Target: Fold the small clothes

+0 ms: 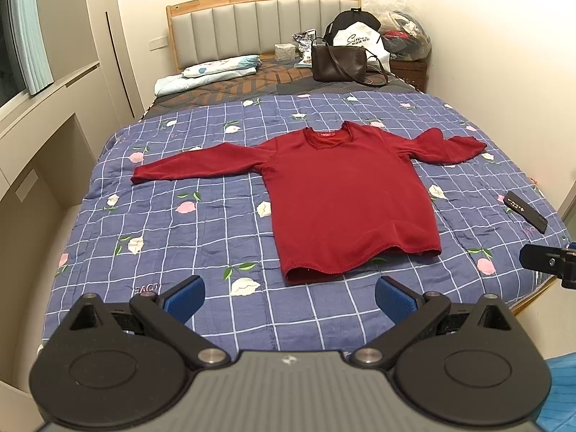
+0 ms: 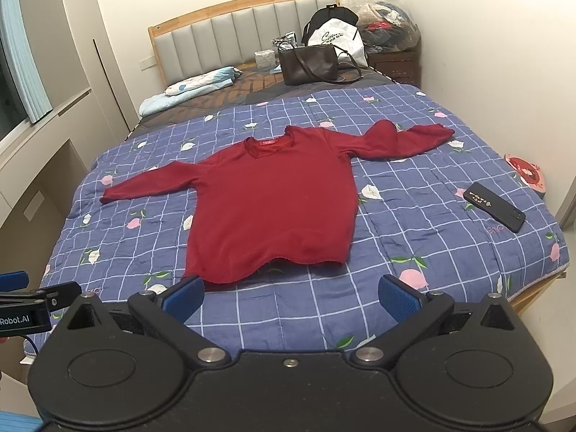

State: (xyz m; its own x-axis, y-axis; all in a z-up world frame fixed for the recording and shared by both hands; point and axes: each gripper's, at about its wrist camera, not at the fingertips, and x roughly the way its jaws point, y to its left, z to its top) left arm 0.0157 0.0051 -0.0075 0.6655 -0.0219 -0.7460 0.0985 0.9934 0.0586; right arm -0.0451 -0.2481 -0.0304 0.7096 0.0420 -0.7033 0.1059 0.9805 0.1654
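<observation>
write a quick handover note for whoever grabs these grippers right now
Left gripper: open, empty, short of the hem.
Right gripper: open, empty, its left fingertip near the hem.
Red sweater lies flat, face up on the blue quilt, both sleeves spread out; the right sleeve is a bit bunched.
A phone lies on the quilt, right of the sweater.
Done: sweater laid out.
Left: all the folds.

Red sweater (image 2: 273, 201) flat mid-quilt (image 2: 414, 244), sleeves out; phone (image 2: 494, 211) nr right edge; right gripper (image 2: 289, 297) wide apart, holding nothing.
</observation>
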